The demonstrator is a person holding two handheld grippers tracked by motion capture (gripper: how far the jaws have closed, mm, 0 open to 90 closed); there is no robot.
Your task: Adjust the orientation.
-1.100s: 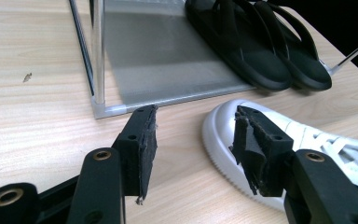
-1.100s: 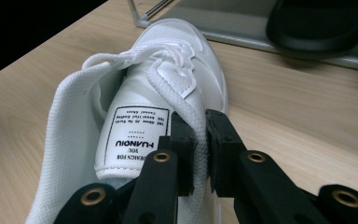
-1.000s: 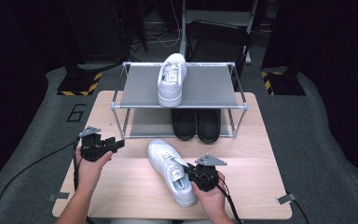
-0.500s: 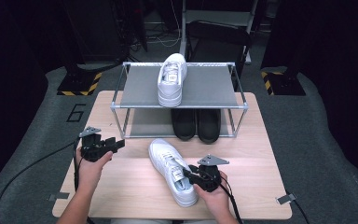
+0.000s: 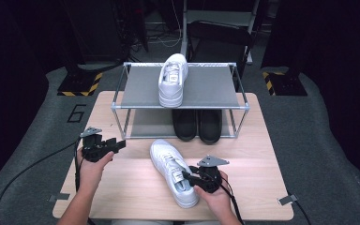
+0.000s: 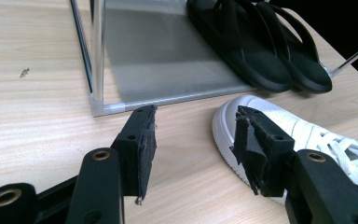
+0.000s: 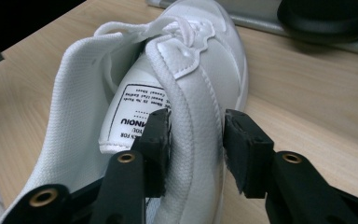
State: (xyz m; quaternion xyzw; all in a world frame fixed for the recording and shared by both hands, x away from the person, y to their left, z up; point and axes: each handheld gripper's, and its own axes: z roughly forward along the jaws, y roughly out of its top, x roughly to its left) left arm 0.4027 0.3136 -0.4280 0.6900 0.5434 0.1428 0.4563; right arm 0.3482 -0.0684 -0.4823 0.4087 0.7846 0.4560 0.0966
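Note:
A white sneaker point(image 5: 171, 168) lies on the wooden table point(image 5: 131, 187), toe toward the rack. My right gripper point(image 5: 188, 176) is at its heel end. In the right gripper view the gripper point(image 7: 196, 126) straddles the sneaker's point(image 7: 191, 60) padded collar, one jaw inside the shoe, the other outside with a gap. Its jaws have just been opening, so they are open with the collar between them. My left gripper point(image 5: 120, 145) hovers open over the table to the left of the shoe. Nothing lies between its jaws point(image 6: 196, 121), and the sneaker's toe point(image 6: 226, 123) sits just beyond one pad.
A metal two-level rack point(image 5: 180, 89) stands at the back of the table. A second white sneaker point(image 5: 172, 79) rests on its top shelf, and a pair of black slippers point(image 5: 197, 124) on the lower level. The rack's corner leg point(image 6: 98, 56) is close ahead of the left gripper.
The right gripper's jaws have spread apart at the sneaker's collar, letting go of it. The sneaker stays on the table. The left hand has not moved.

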